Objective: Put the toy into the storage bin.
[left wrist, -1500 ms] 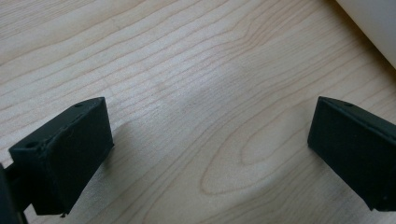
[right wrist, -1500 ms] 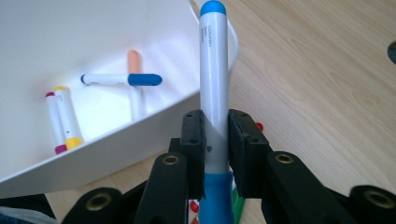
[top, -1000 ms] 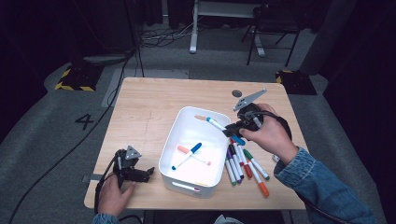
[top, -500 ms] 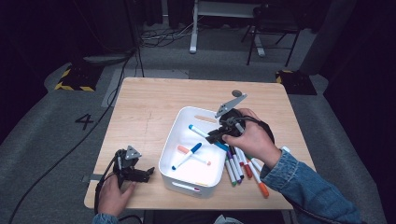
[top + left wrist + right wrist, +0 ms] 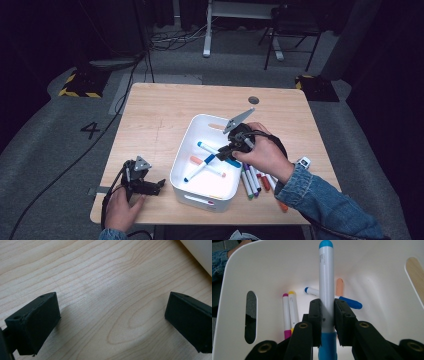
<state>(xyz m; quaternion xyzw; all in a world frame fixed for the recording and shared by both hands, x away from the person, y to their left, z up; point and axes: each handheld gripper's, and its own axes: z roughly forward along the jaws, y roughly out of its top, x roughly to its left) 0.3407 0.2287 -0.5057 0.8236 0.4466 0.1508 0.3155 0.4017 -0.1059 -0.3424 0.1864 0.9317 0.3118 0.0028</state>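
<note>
A white marker with a light blue tip [image 5: 211,149] [image 5: 326,277] is clamped between the jaws of my right gripper [image 5: 226,151] [image 5: 327,308], which is shut on it. The marker hangs tilted over the inside of the white bin [image 5: 200,199] [image 5: 374,272], near its right wall. On the bin's floor lie a blue marker [image 5: 197,171] [image 5: 348,302], an orange one [image 5: 206,167] [image 5: 339,286], and a pink [image 5: 286,315] and a yellow one [image 5: 293,310]. My left gripper [image 5: 150,186] [image 5: 112,312] rests open on the table left of the bin, with nothing between its jaws.
Several loose markers [image 5: 255,180] lie on the wooden table [image 5: 160,120] just right of the bin, under the right hand. A small dark disc [image 5: 253,100] sits near the table's far edge. The bin's corner [image 5: 200,252] shows beyond the left jaws.
The right hand has carried the marker leftward and down, from above the loose pile to over the bin's inside. The left hand has stayed still.
</note>
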